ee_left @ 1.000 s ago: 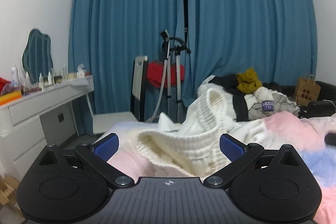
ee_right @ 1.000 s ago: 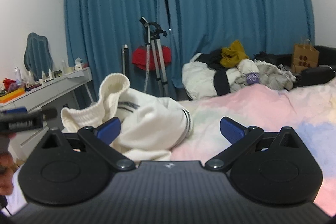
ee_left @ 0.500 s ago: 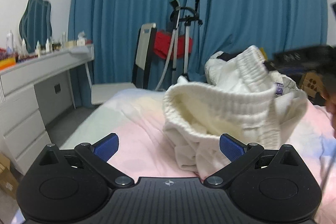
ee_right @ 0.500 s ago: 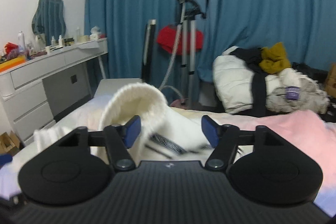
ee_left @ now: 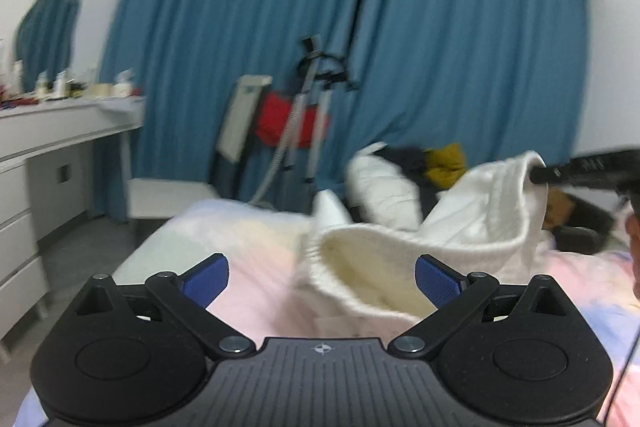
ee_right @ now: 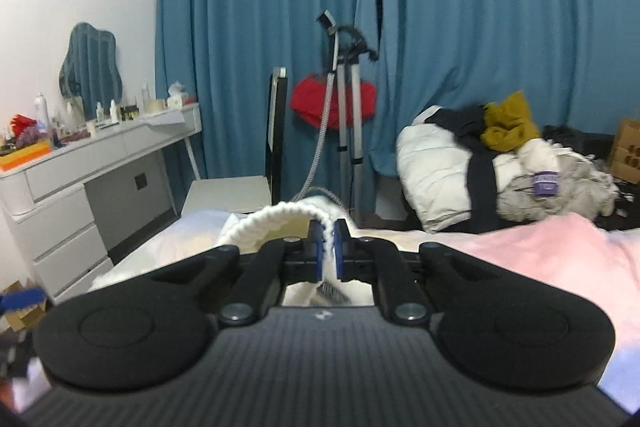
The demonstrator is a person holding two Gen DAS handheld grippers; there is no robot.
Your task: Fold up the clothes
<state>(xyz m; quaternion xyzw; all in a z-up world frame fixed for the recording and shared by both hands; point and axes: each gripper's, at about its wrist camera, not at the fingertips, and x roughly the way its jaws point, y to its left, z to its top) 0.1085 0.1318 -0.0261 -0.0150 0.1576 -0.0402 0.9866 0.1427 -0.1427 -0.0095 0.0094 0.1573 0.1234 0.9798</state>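
White knit garment [ee_left: 372,267] lay bunched on pastel bed [ee_left: 256,255], ribbed hem lifted at right. Right tool [ee_right: 328,247] was clamped on hem; left tool [ee_left: 322,277], fingers spread apart, hung near it w/ nothing gripped.

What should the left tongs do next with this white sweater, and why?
Probably close the left tongs on the ribbed hem of the sweater. They are open with the hem between them, while the right tongs already pinch its other end, lifted off the bed.
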